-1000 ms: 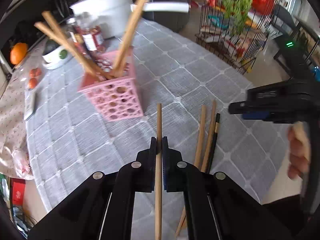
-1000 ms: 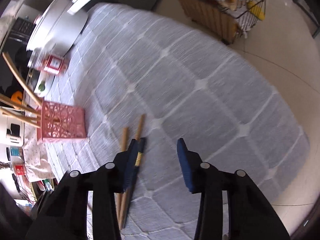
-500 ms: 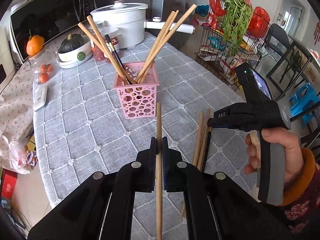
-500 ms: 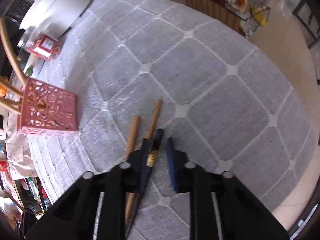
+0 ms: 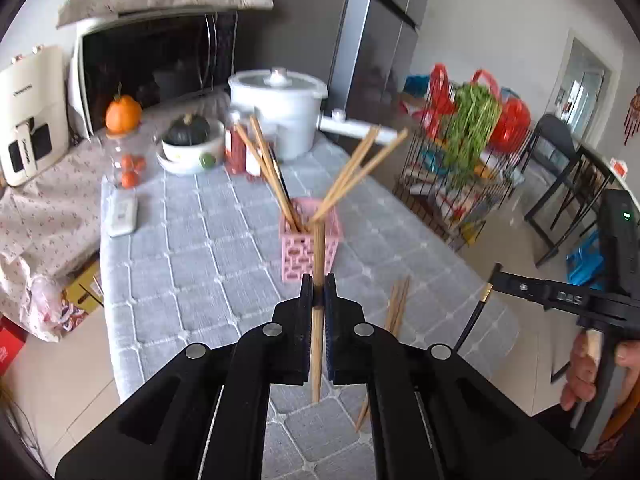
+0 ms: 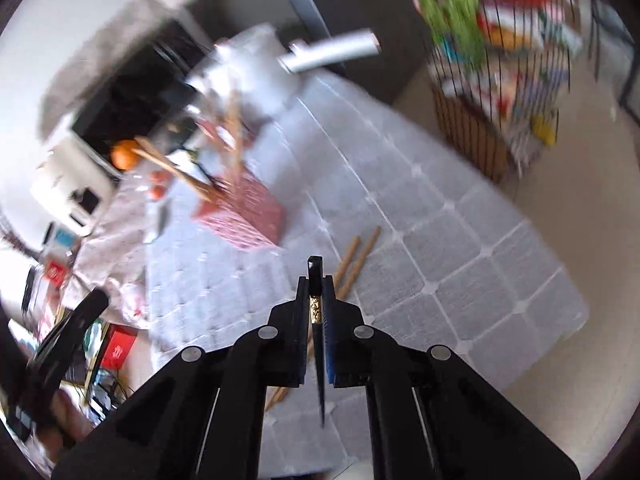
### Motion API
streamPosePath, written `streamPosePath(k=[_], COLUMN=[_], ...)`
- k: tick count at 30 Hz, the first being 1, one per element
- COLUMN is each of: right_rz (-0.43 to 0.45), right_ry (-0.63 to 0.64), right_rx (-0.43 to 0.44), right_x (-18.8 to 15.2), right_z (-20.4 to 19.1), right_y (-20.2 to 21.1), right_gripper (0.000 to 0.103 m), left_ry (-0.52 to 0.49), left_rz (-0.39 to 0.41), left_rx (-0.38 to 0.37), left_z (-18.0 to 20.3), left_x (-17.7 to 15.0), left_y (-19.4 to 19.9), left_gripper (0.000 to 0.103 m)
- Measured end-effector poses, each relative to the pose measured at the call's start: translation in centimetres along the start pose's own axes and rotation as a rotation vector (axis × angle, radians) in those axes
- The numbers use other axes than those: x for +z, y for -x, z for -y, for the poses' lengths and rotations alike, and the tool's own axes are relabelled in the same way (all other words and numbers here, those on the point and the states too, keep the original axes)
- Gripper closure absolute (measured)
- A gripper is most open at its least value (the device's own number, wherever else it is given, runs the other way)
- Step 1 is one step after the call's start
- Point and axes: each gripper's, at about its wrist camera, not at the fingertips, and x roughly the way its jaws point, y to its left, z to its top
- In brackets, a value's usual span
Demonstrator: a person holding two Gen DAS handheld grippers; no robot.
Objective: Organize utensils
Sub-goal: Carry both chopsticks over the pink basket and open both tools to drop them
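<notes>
My left gripper (image 5: 319,289) is shut on a wooden chopstick (image 5: 318,264) that stands upright above the grey checked tablecloth (image 5: 208,248). Behind it sits a pink perforated holder (image 5: 304,256) with several chopsticks leaning out of it. In the right wrist view my right gripper (image 6: 316,280) is shut on a black chopstick (image 6: 319,356) with a gold band, lifted clear of the cloth. The left wrist view shows that gripper (image 5: 496,276) at the right, the black chopstick (image 5: 472,320) hanging from it. Two wooden chopsticks (image 5: 396,304) (image 6: 356,260) lie on the cloth.
A white pot (image 5: 280,108), red jars (image 5: 236,148), a bowl with a dark squash (image 5: 188,140), a microwave (image 5: 152,68) and an orange (image 5: 122,110) crowd the far end. A wire rack with greens (image 5: 468,160) stands off the right edge. The pink holder (image 6: 244,216) is left of the right gripper.
The right gripper closed on the black chopstick and lifted it off the cloth. The left gripper rose and tilted up with its wooden chopstick still held.
</notes>
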Motion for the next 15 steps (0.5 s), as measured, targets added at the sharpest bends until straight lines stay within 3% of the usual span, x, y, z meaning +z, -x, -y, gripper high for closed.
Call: streamPosePath(k=[7,10,12,14,15], right_rz=[0.182,0.191,0.145,0.069,0.022], right_ry=[0.072,0.065,0.057,0.05,-0.003], right_rx=[0.059,0.07,0.033,-0.044,-0.104], right_x=[5.2,6.8,7.8,8.1,8.1], right_z=[-4.1,-4.7,-3.9,-2.7,-0.9], right_y=[7.6,8.4,7.4,4.6,2.0], right_gripper=[0.103,0.103,0.101,0.071,0.037], left_ry=[-0.008,-0.004,-0.001,0.012,0.02], left_rz=[0.136,0.178,0.199,0.213,0.213], left_rx=[0.017,0.014,0.005,-0.007,-0.017], left_z=[0.9,1.0,1.0,0.9,0.8], left_x=[5.4,7.4,7.7,7.3,7.0], left_y=[3.9,5.0,5.5,5.8,5.7], left_gripper=[0.098,0.099,0.098,0.098,0.098])
